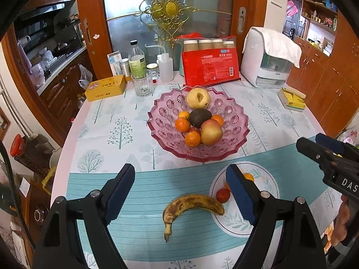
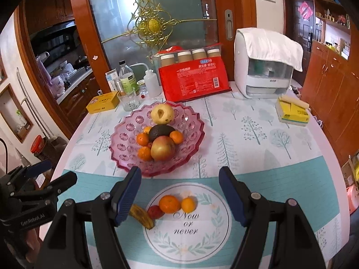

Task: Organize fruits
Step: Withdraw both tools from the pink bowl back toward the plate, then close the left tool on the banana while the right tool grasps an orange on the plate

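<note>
A pink glass fruit bowl holds a yellow pear, an avocado, an apple and several small oranges. A spotted banana lies on the tablecloth near the front edge. Beside it lie a small red fruit and two oranges on a round printed patch. My left gripper is open above the banana. My right gripper is open above the two oranges.
Along the table's back stand a yellow tin, a glass, bottles, a red pack of cups and a white appliance. A yellow tissue pack lies at the right edge.
</note>
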`<state>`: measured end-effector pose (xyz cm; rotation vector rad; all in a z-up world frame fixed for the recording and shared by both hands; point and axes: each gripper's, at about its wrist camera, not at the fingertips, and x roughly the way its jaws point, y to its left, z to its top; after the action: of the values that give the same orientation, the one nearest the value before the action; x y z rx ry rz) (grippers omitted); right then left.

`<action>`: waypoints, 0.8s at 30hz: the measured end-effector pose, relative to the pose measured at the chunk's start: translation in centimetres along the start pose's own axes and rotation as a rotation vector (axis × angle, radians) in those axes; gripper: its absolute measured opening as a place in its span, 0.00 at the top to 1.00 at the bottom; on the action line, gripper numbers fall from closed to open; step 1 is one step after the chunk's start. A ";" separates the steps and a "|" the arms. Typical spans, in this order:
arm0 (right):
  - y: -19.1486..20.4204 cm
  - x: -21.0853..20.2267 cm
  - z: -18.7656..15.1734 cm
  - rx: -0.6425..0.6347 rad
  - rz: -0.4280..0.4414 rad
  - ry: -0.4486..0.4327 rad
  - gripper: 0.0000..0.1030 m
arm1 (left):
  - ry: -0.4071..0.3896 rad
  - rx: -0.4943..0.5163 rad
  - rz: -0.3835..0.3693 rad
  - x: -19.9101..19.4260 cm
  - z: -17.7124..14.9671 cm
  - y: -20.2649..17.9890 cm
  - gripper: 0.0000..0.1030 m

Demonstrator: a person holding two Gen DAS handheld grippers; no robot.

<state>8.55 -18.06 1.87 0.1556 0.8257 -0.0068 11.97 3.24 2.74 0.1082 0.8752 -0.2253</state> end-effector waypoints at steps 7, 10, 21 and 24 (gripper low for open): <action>-0.2 0.3 -2.0 -0.031 -0.003 0.046 0.30 | 0.014 0.013 0.008 0.3 -1.2 0.4 0.17; -0.2 0.4 -3.2 -0.044 -0.006 0.041 0.30 | 0.032 0.023 0.007 1.0 -2.0 0.8 0.17; 0.1 2.1 -6.8 0.014 0.029 0.073 0.30 | 0.100 0.122 -0.066 4.0 -4.9 1.4 0.17; 0.4 3.0 -7.8 0.017 0.036 0.087 0.30 | 0.118 0.185 -0.085 5.2 -5.6 1.2 0.17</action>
<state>4.89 -16.37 -5.47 0.1876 0.9094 0.0268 11.30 4.70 -4.81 0.2586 0.9759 -0.3825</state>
